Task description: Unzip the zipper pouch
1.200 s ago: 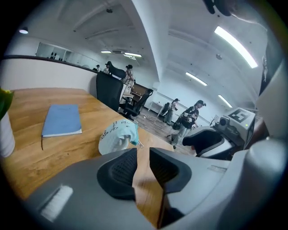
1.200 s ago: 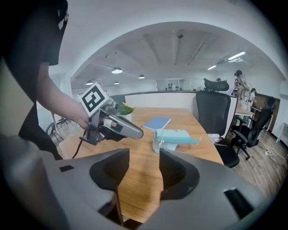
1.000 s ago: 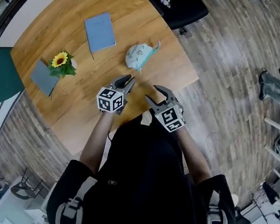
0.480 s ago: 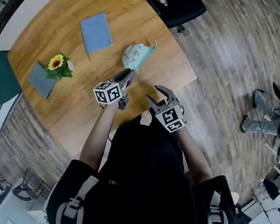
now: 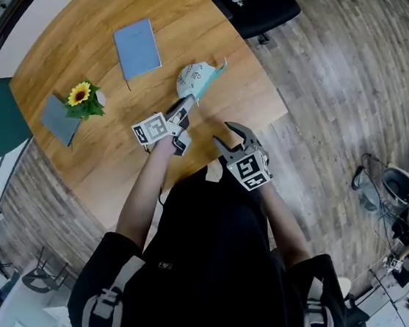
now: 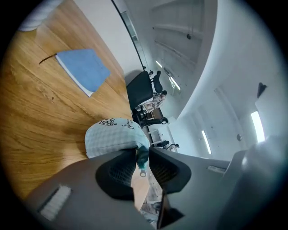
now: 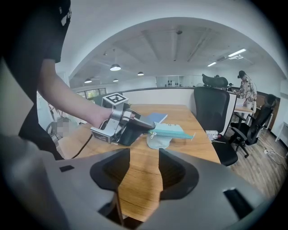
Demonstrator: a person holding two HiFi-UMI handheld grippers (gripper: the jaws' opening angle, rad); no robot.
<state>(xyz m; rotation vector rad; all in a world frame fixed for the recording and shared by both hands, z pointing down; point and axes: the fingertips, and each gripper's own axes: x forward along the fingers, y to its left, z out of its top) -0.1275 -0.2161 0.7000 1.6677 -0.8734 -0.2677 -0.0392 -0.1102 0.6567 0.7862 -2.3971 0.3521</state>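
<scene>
The left gripper (image 5: 187, 102) has moved across the wooden table (image 5: 116, 163) toward the far side and rolled onto its side. It now reaches the zipper pouch (image 5: 198, 79), which lies near the table's far right edge. Its jaws have just been closing, and the pouch's teal corner (image 6: 141, 154) fills the gap between the pads, seemingly pinched. The metal zipper pull (image 6: 142, 173) dangles just below. A grip on that end is probably being set, and the zip itself looks shut.

The right gripper (image 5: 223, 134) hangs over the near table edge, well apart from the pouch, with its jaws apart and only bare wood between them.

A blue notebook (image 5: 138, 43) lies left of the pouch, with 1 sunflower (image 5: 80, 93) and a grey card (image 5: 59, 115) further left. Nothing blocks the pouch.
</scene>
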